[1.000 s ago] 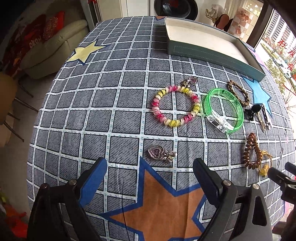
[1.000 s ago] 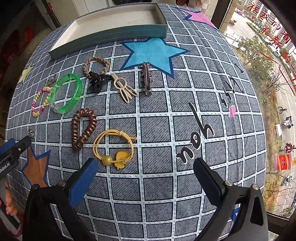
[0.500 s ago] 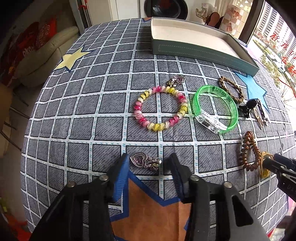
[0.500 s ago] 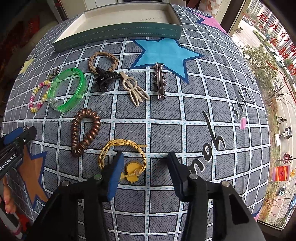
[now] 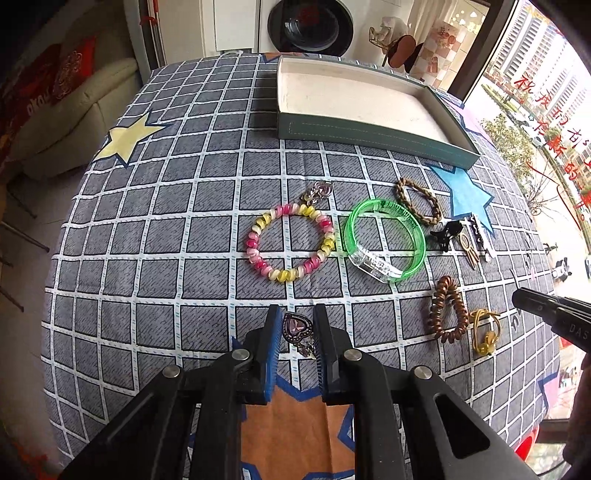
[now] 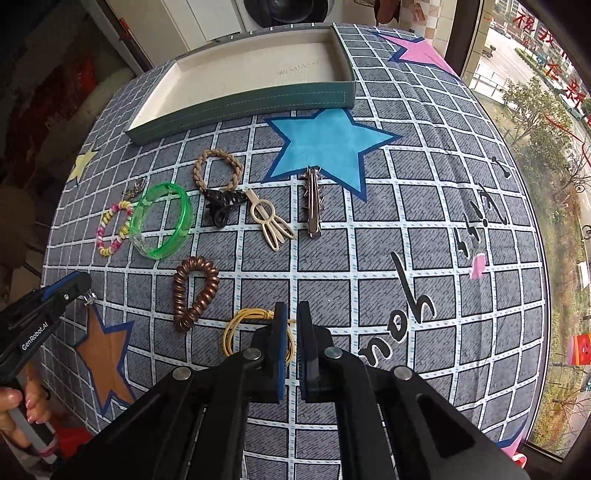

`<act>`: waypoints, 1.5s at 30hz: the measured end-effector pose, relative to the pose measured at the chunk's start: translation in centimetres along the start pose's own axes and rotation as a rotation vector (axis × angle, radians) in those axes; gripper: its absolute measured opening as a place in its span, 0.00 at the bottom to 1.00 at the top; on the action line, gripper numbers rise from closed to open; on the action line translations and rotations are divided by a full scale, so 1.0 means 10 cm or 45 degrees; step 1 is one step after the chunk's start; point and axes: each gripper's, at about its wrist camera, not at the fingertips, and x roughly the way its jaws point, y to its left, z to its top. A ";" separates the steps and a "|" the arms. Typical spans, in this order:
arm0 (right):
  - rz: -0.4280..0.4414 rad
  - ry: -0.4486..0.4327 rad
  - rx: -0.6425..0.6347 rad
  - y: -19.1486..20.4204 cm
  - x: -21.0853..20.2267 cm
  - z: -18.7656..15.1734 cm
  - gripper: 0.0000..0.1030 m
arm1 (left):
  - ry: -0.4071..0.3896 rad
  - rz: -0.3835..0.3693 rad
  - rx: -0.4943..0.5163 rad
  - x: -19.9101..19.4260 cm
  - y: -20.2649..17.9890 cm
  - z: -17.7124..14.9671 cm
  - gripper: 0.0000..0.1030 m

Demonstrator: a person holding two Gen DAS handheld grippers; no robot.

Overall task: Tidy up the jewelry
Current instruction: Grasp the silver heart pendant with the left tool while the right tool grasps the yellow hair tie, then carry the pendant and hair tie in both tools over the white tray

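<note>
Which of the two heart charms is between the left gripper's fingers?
The near heart charm, between the closing left gripper pads above the orange star; the other heart charm lies beside the pink-yellow bracelet.

A cream sofa with red cushions stands off the desk's left edge. Beyond the far edge sits a washing machine. Daylight enters through a large window along the right edge.

1. Soft daylight came from the window along the right edge of both views, where the street outside looked washed out.
2. The tablecloth was evenly lit, its shadows faint.
3. The upper left corners stayed dim.
4. Fisheye distortion bowed the grid toward the edges.
5. Central focus was sharp.
</note>
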 end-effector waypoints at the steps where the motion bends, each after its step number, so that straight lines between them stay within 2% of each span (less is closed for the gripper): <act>1: 0.013 -0.008 0.005 0.03 -0.05 0.02 0.05 | -0.008 -0.003 -0.003 -0.03 0.00 0.03 0.28; 5: 0.046 -0.025 0.015 0.08 -0.18 0.14 0.05 | -0.041 -0.005 0.003 -0.13 -0.02 0.18 0.28; 8: 0.085 0.045 0.002 -0.11 0.00 0.14 0.05 | -0.052 -0.001 0.005 -0.13 -0.03 0.25 0.28; 10: 0.060 0.111 -0.049 -0.09 0.12 0.05 0.07 | -0.051 0.000 0.004 -0.12 -0.03 0.26 0.28; 14: 0.014 0.151 -0.132 -0.04 0.29 -0.09 0.41 | -0.034 0.006 0.010 -0.08 -0.07 0.23 0.28; 20: -0.023 0.162 -0.201 0.03 0.37 -0.10 0.41 | -0.019 0.001 0.012 -0.07 -0.09 0.21 0.28; 22: -0.060 0.156 -0.252 0.10 0.39 -0.07 0.39 | -0.015 -0.001 0.014 -0.06 -0.10 0.22 0.28; 23: -0.083 0.153 -0.279 0.13 0.40 -0.06 0.27 | -0.015 -0.001 0.016 -0.06 -0.11 0.23 0.28; 24: -0.097 0.153 -0.301 0.17 0.41 -0.04 0.07 | -0.019 -0.004 0.018 -0.07 -0.13 0.24 0.28; 25: -0.080 0.162 -0.294 0.19 0.42 -0.03 0.03 | -0.024 -0.007 0.021 -0.08 -0.13 0.26 0.28; 30: 0.002 0.108 -0.177 0.06 0.21 0.16 0.03 | -0.048 -0.021 0.027 -0.13 -0.17 0.38 0.28; 34: 0.038 0.035 -0.143 -0.02 -0.02 0.42 0.03 | -0.073 -0.032 0.030 -0.18 -0.21 0.54 0.28; 39: 0.094 -0.073 -0.137 -0.01 -0.28 0.90 0.03 | -0.121 -0.067 0.037 -0.23 -0.28 0.85 0.28; 45: 0.165 -0.177 -0.157 0.06 -0.36 1.52 0.03 | -0.193 -0.071 0.061 -0.15 -0.37 1.34 0.28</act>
